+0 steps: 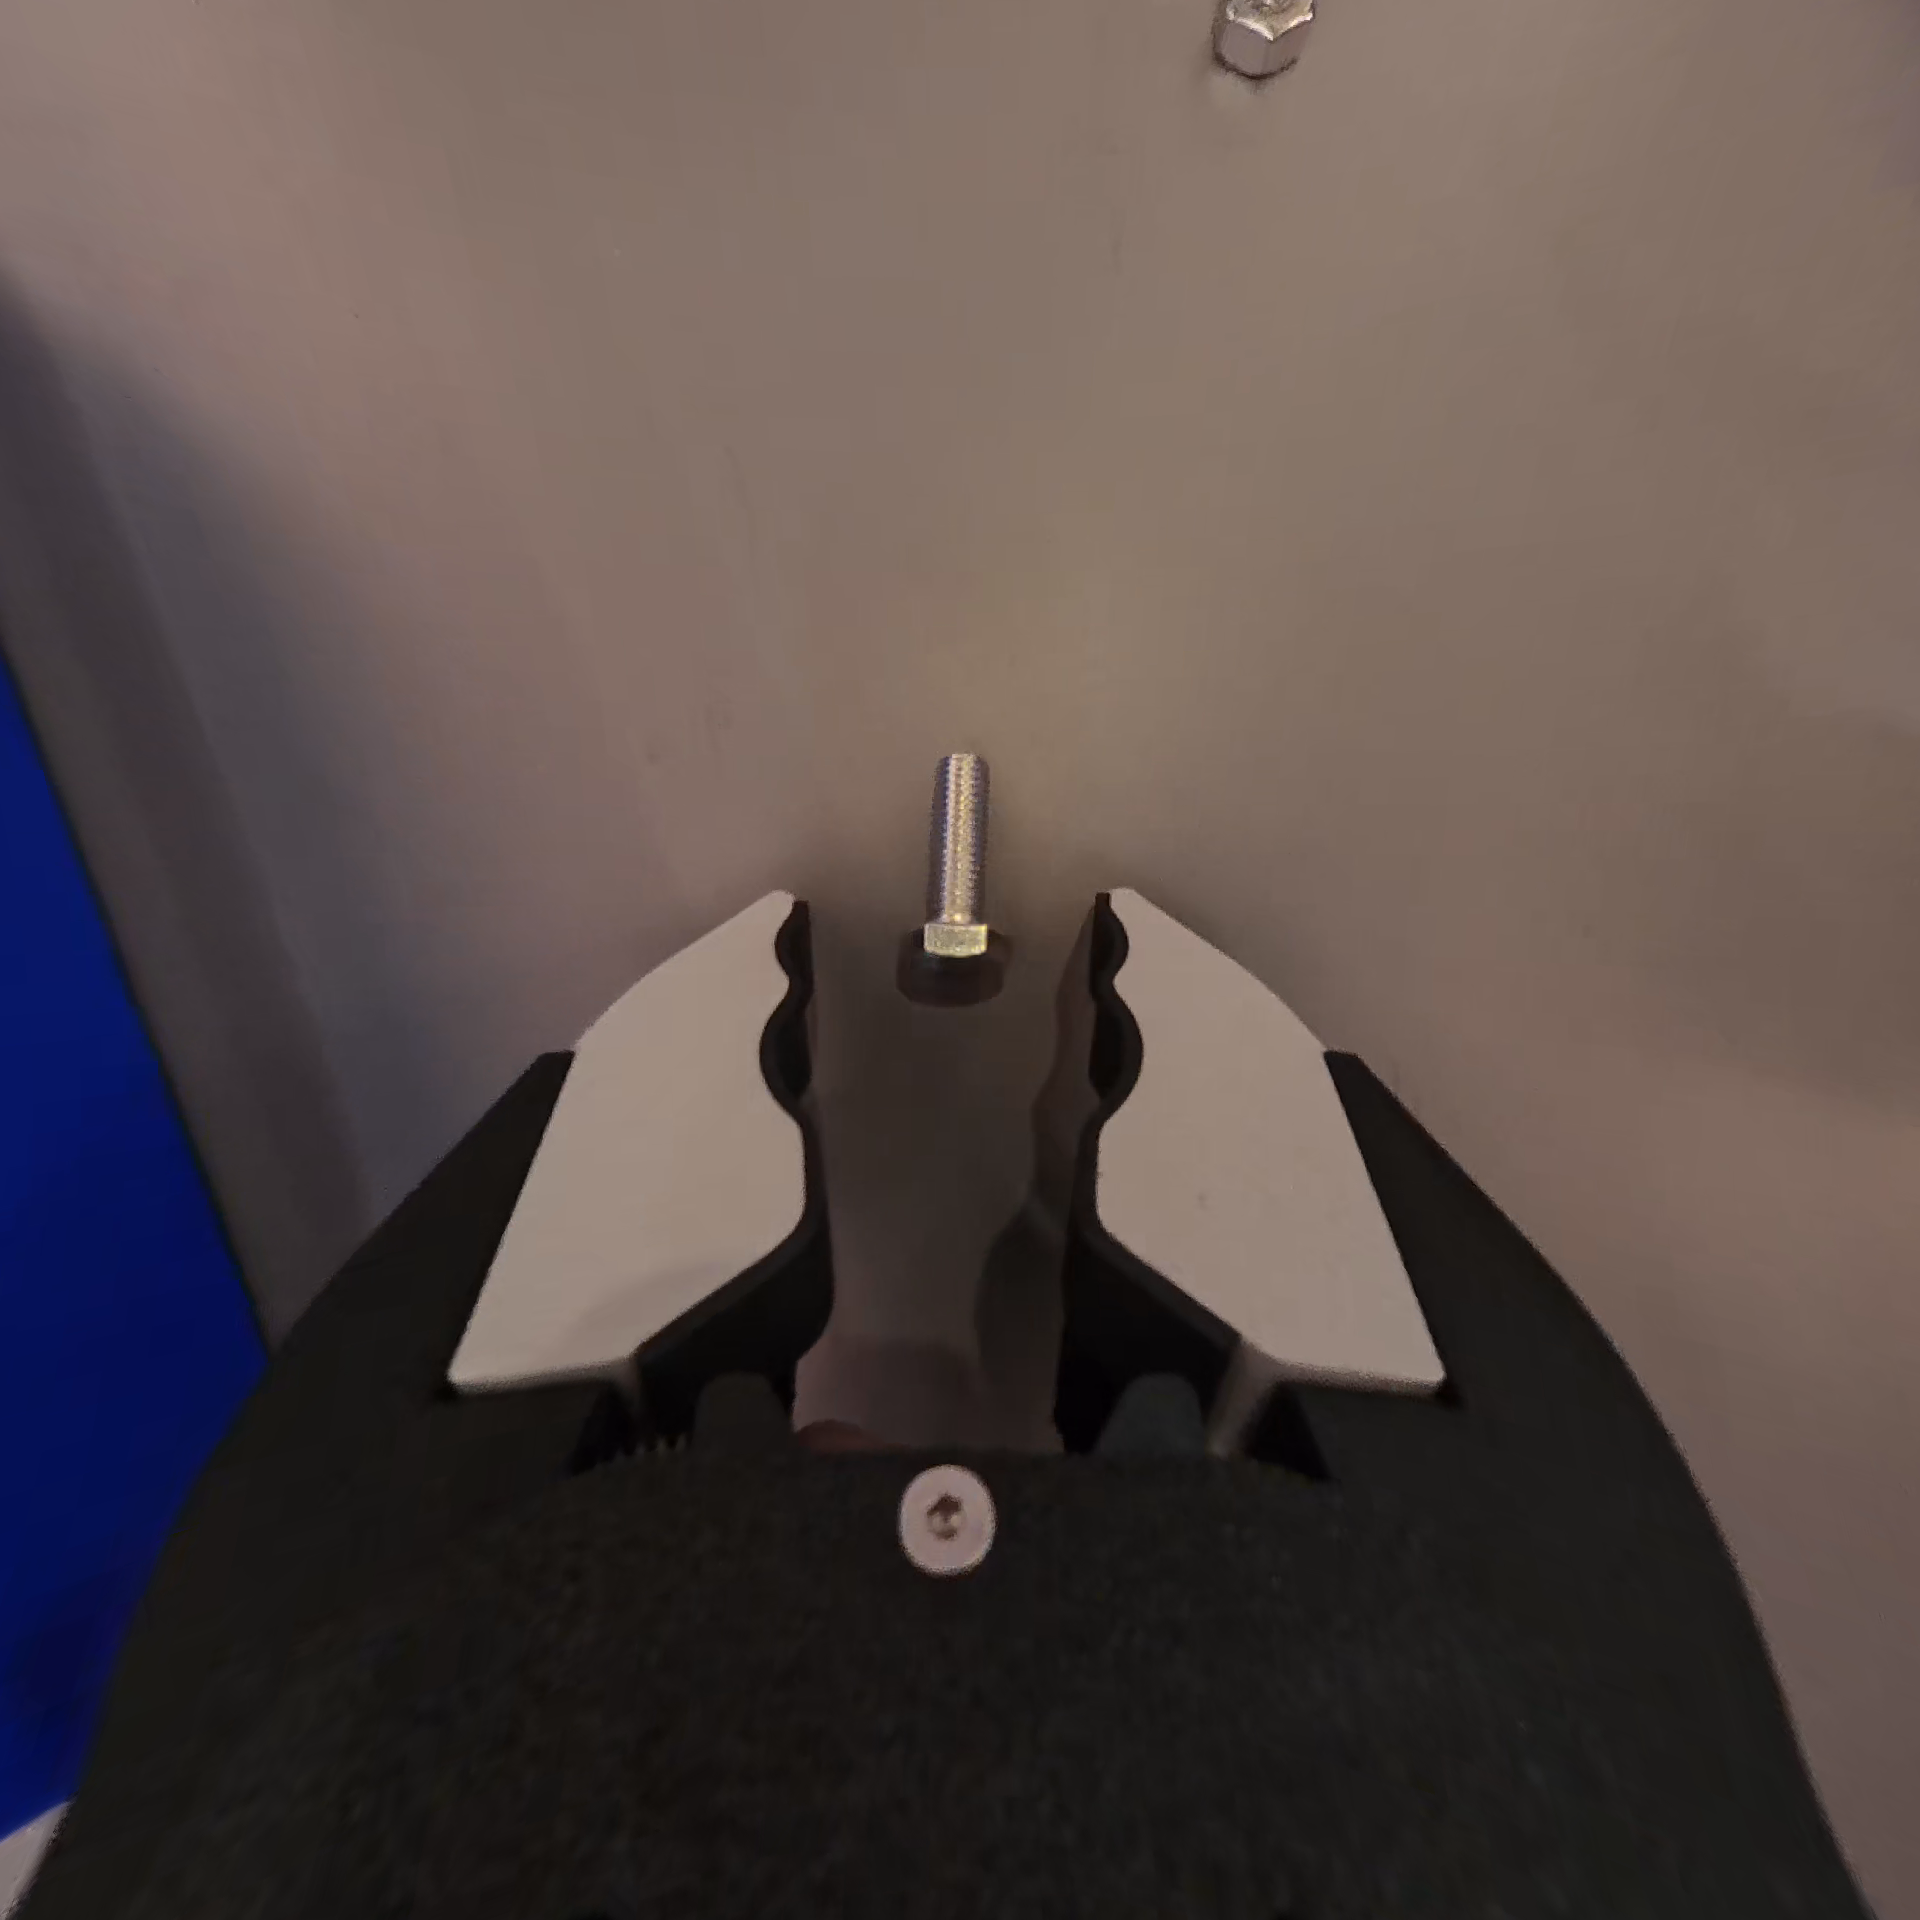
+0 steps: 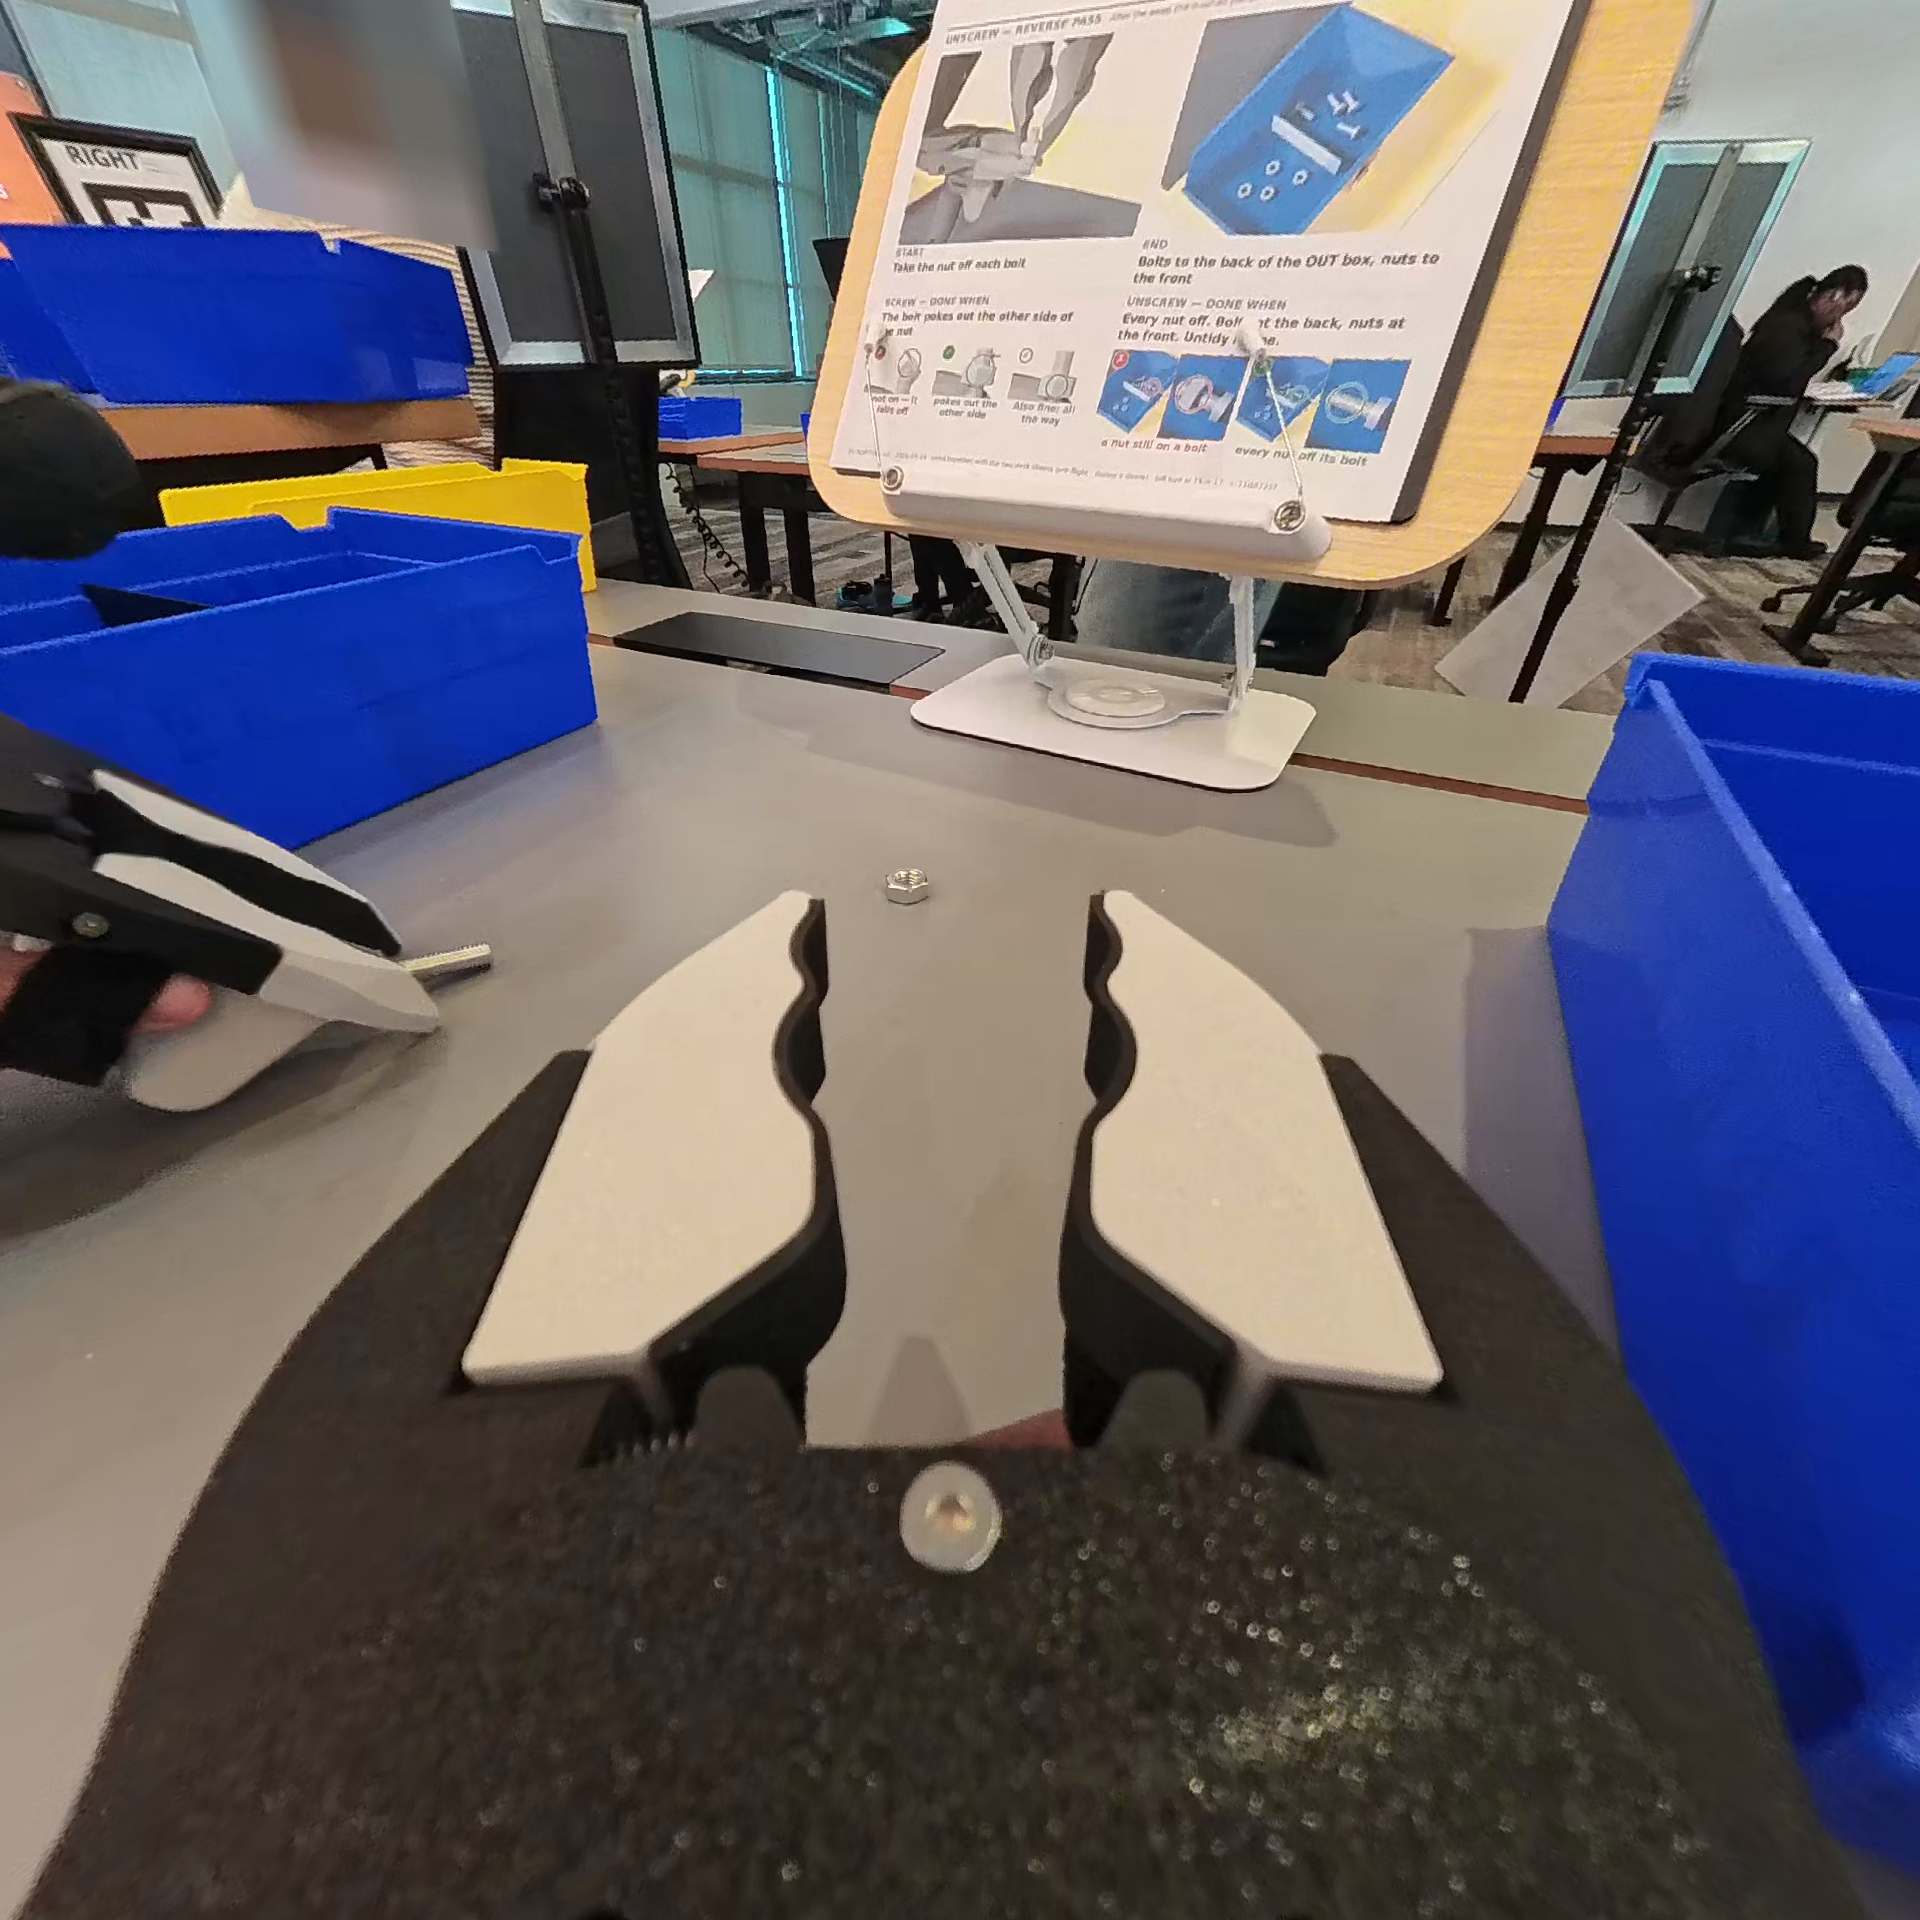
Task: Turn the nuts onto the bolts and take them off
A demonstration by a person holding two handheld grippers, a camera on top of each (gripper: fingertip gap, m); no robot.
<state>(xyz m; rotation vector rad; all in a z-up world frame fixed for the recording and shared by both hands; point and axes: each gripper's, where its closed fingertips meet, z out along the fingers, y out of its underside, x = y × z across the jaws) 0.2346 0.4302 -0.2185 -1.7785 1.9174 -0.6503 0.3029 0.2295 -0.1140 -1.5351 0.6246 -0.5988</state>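
We see the left gripper [image 1: 951,914] spread around a small silver hex-head bolt [image 1: 958,862] lying mid-desk – untouched; right gripper [image 2: 954,914] spread too, silver hex nut [image 2: 912,886] just ahead of it on the grey desk [image 2: 727,790].

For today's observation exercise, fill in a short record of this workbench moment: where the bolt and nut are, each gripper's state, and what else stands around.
bolt: lying on the grey table, bare of any nut, between the open left gripper tips
nut: loose on the table, just ahead of the right gripper
right gripper: open, empty
surroundings: blue bins left and right, instruction sheet on a stand behind
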